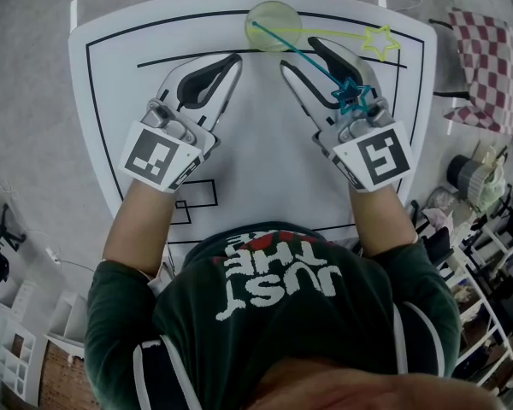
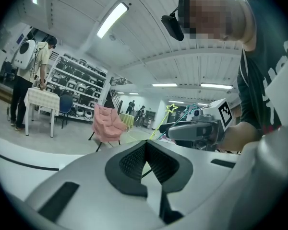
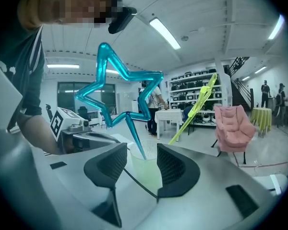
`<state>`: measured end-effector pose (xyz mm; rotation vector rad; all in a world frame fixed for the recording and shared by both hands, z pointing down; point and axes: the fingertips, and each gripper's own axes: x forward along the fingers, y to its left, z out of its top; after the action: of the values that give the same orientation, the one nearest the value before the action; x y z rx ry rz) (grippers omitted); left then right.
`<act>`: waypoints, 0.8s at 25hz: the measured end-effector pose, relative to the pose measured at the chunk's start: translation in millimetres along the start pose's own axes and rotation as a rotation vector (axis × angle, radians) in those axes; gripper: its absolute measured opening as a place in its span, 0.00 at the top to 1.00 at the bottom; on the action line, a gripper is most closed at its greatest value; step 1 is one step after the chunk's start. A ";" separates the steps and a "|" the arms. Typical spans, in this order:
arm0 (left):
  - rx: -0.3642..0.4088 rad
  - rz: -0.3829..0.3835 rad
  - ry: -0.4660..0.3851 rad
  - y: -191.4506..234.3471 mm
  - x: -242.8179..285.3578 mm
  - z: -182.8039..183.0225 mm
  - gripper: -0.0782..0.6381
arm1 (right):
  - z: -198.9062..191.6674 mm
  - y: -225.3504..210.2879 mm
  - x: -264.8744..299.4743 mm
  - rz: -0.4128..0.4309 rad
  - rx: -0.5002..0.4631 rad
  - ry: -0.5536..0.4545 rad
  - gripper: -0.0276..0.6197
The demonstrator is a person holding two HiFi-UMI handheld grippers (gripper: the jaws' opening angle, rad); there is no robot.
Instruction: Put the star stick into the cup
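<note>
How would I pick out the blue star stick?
On the white table, a pale green cup stands at the far edge. Two sticks lean from it: the blue star stick tilts over the right gripper, while the yellow stick leans aside.

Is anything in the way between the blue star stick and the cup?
Nothing visible. The blue star stick already has its lower end in the cup, beside a yellow star stick. The right gripper is open, its pads clear of the stick.
</note>
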<state>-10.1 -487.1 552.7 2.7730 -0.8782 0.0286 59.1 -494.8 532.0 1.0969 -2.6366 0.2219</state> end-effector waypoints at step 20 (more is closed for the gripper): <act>0.045 0.003 0.001 -19.0 -33.1 50.7 0.90 | -11.6 -10.8 -43.0 -0.127 0.108 0.107 0.62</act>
<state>-29.0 -464.8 496.4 2.8129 -0.8924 0.0510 98.0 -470.7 530.0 1.2458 -2.4760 0.3887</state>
